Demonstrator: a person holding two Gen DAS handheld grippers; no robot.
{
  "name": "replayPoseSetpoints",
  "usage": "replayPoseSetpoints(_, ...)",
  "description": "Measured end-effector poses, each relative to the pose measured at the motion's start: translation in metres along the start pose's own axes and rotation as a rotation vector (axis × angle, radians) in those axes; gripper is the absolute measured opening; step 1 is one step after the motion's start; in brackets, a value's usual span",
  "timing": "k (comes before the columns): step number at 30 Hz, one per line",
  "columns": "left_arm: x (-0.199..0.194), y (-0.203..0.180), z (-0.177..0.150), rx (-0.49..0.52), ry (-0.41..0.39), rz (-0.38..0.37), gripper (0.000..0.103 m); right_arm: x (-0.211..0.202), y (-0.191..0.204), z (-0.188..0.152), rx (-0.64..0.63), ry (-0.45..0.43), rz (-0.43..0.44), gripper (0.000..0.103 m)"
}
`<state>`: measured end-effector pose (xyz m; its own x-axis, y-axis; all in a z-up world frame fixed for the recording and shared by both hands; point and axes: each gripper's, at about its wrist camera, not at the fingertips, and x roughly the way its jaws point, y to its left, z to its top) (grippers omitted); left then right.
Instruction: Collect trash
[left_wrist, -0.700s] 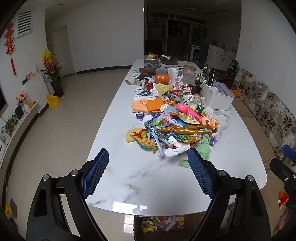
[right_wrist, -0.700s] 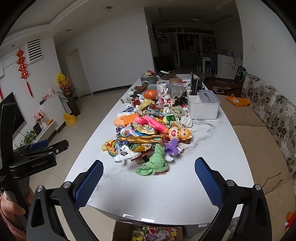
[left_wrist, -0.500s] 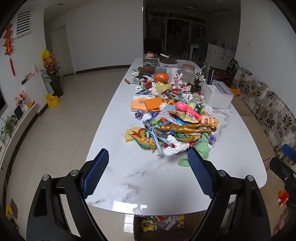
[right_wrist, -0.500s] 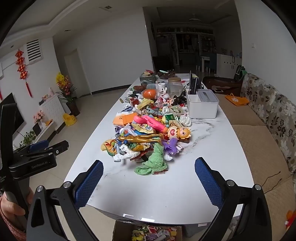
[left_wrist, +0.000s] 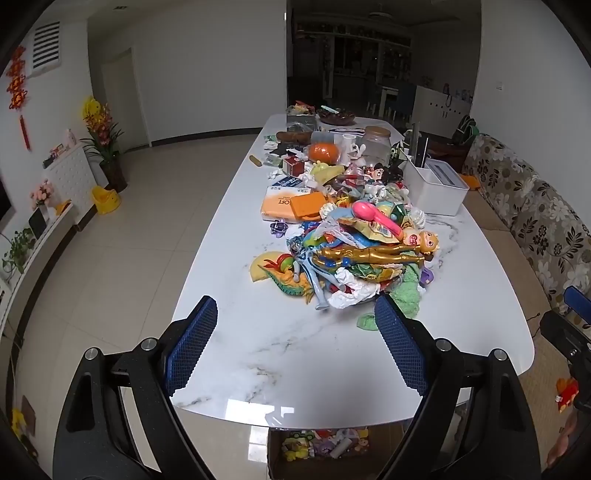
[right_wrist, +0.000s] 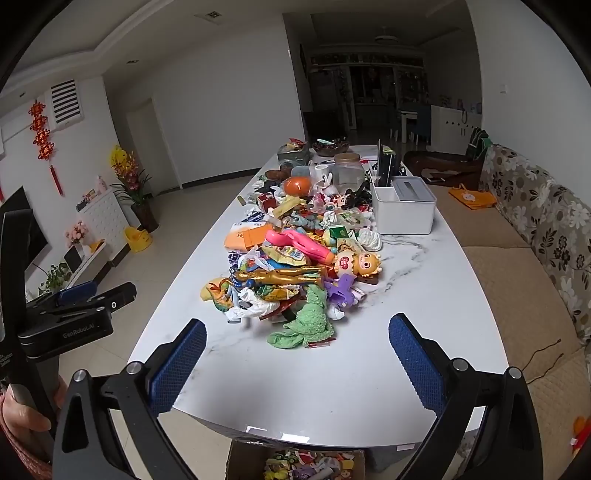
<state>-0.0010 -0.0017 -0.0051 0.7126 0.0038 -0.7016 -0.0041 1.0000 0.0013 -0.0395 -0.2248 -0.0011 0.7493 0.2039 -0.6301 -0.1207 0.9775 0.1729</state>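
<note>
A heap of toys, wrappers and crumpled paper (left_wrist: 354, 254) (right_wrist: 295, 273) covers the middle of a long white marble table (left_wrist: 295, 350) (right_wrist: 332, 376). A gold figure (left_wrist: 369, 256) lies across the heap, with a green cloth (right_wrist: 306, 325) and crumpled white paper (left_wrist: 349, 293) at its near edge. My left gripper (left_wrist: 295, 332) hangs open above the table's near end, short of the heap, with nothing between its fingers. My right gripper (right_wrist: 297, 354) is open too, just short of the green cloth, empty.
A cardboard box of toys (left_wrist: 325, 446) (right_wrist: 303, 467) sits on the floor under the table's near edge. A white bin (right_wrist: 402, 210) stands at the right of the table. A sofa (right_wrist: 535, 258) runs along the right; tiled floor (left_wrist: 110, 258) lies to the left.
Both views have crept slightly toward the heap; the jaws stay wide. Nothing on the table has moved.
</note>
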Motion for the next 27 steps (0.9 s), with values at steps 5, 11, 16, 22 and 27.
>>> replayPoseSetpoints(5,0.0018,0.0037,-0.0009,-0.002,0.009,-0.005,0.085,-0.0004,0.0001,-0.0019,0.0,0.002,-0.001,0.098)
replayPoseSetpoints(11,0.0032,0.0041,-0.0009,-0.002,0.014,-0.006,0.085,-0.0024,0.0,-0.0017,0.001,0.004,-0.002,0.098)
replayPoseSetpoints(16,0.0025,0.0025,-0.0002,-0.001,0.017,-0.009,0.085,-0.0035,-0.0008,-0.0011,0.0,0.004,-0.002,0.098)
replayPoseSetpoints(22,0.0005,0.0007,-0.0021,0.002,0.018,-0.01,0.085,-0.0046,-0.0018,-0.0003,0.0,0.008,-0.003,0.098)
replayPoseSetpoints(27,0.0014,-0.0029,-0.0035,0.008,0.024,-0.015,0.085,0.0007,0.0004,-0.0062,0.006,0.013,-0.007,0.098)
